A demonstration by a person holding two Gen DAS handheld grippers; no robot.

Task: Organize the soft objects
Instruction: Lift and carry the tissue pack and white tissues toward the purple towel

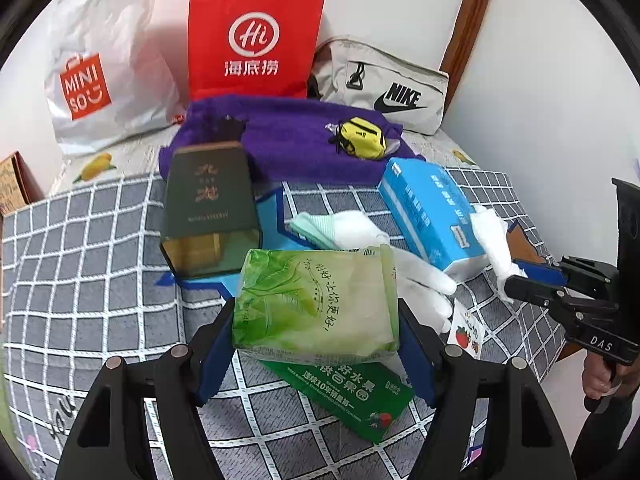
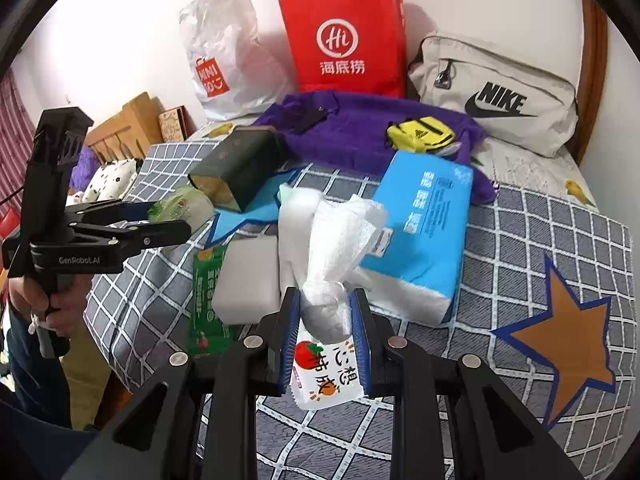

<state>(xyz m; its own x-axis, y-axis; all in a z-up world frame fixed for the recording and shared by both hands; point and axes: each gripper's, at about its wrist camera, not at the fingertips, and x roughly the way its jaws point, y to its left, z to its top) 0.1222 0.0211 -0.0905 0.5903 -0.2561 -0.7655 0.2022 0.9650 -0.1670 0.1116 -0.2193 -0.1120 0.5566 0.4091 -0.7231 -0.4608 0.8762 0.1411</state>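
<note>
A soft green tissue pack [image 1: 320, 292] hangs above the checked bedspread [image 1: 100, 280], and my left gripper [image 1: 316, 312] is shut on its sides with the blue pads. In the right wrist view that pack [image 2: 184, 208] shows at the left gripper's [image 2: 176, 220] tips. My right gripper [image 2: 325, 296] is shut on the gathered bottom of a white crinkled sheet [image 2: 340, 232], which fans out upward beside the blue tissue pack [image 2: 424, 232]. In the left wrist view the right gripper [image 1: 514, 280] pinches that sheet [image 1: 492, 232] by the blue pack [image 1: 428, 212].
On the bed lie a white sponge block [image 2: 248, 284], a green fruit packet [image 2: 206, 300], a small tomato-print packet [image 2: 324, 372], a white glove [image 1: 424, 284], a dark green box [image 1: 212, 204] and a purple towel [image 1: 288, 140] with a yellow pouch [image 1: 360, 136]. Behind stand a red bag [image 1: 256, 36], a Miniso bag [image 1: 88, 80] and a Nike bag [image 1: 392, 88].
</note>
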